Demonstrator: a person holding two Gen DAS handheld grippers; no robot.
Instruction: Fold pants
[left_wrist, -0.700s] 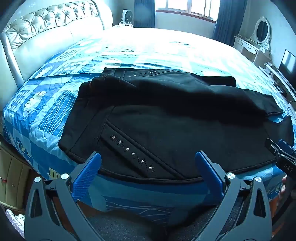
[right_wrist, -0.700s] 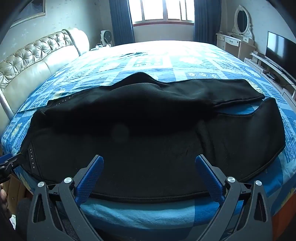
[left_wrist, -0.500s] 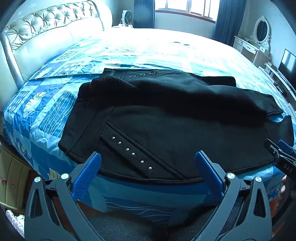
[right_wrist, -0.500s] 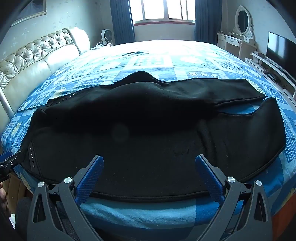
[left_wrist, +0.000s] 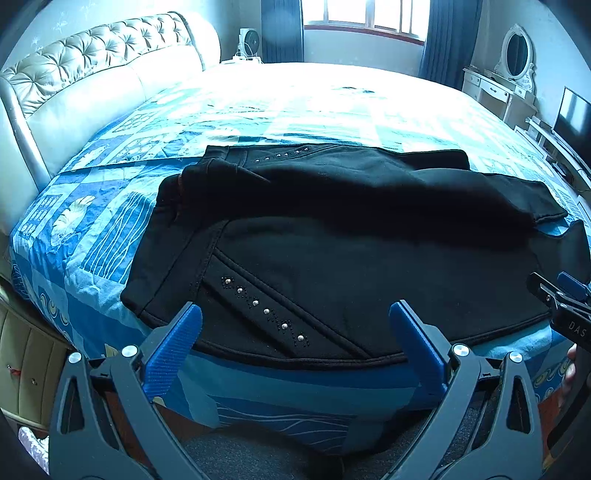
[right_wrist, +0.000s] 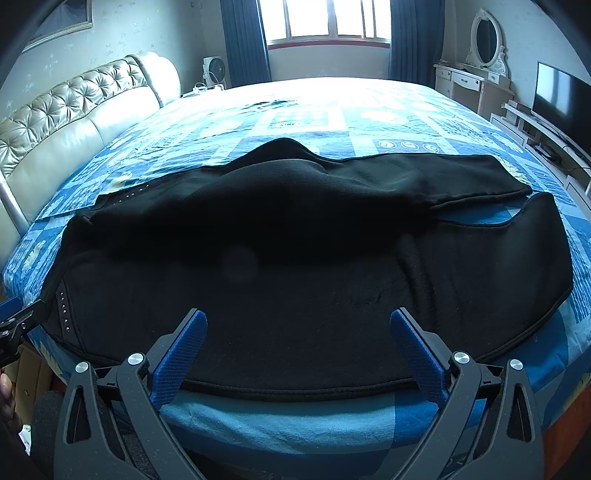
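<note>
Between the blue ribbed fingers of the left gripper, which stand spread wide with nothing held, shows the near hem of the black fleece pants, where a slanted row of silver studs runs along a pocket seam. On the right wrist view, the right gripper is likewise spread, its blue fingers apart and closed on nothing, poised over the near edge of the same garment without clearly touching it. Each gripper peeks into the other's view: the right one at the far right edge of the left view, the left one at the far left edge of the right view. The pants lie lengthwise across the near part of the bed, waistband toward the headboard side, one leg folded over the other so that a second studded strip shows on the far side, and the leg ends reach toward the side with the television. Beneath them spreads a blue patchwork bedspread printed with leaf and wave motifs. Beyond stand a cream tufted leather headboard, a window with dark blue curtains, a small white fan, a white dressing table with an oval mirror and a flat black television.
</note>
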